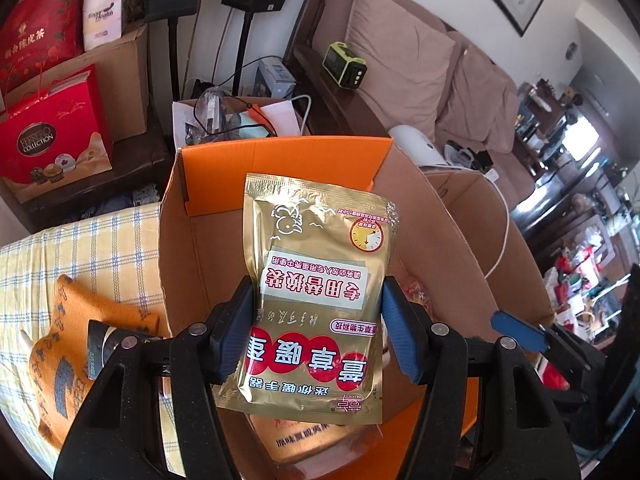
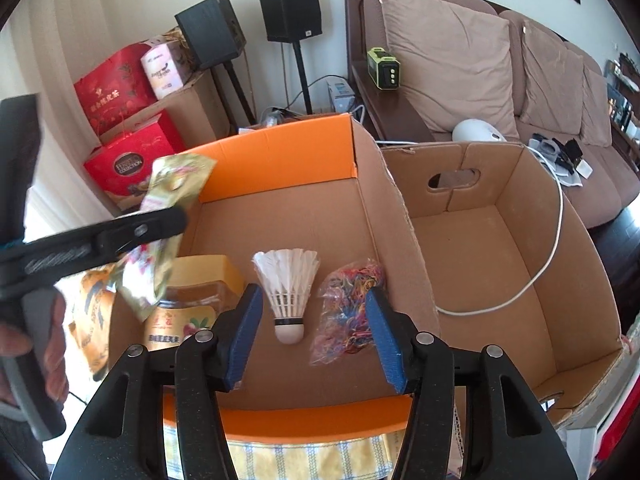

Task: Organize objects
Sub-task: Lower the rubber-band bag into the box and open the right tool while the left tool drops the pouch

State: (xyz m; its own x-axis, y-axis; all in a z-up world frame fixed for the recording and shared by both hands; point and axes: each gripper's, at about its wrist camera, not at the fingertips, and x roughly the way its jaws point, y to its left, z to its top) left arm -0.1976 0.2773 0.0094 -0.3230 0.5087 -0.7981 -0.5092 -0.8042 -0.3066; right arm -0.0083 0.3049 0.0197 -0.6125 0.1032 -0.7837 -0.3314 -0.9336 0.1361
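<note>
My left gripper [image 1: 316, 330] is shut on a gold foil pouch [image 1: 316, 280] with red and white print, its blue pads pressing the pouch's two sides. It holds the pouch over an orange-flapped cardboard box [image 1: 280, 164]. In the right wrist view the same pouch [image 2: 168, 196] hangs at the box's left side, above a yellow-lidded jar [image 2: 200, 280]. My right gripper [image 2: 316, 338] stands open over the box [image 2: 280, 156]. A white shuttlecock [image 2: 288, 292] and a clear bag of coloured rubber bands [image 2: 350, 312] lie on the box floor, untouched.
A second cardboard box [image 2: 500, 184] stands to the right with a white cable [image 2: 554, 240] draped into it. An orange patterned cloth [image 1: 80, 360] lies on the checked tablecloth [image 1: 80, 248]. Behind are a sofa [image 2: 460, 60], red gift boxes [image 1: 52, 132] and speakers [image 2: 290, 8].
</note>
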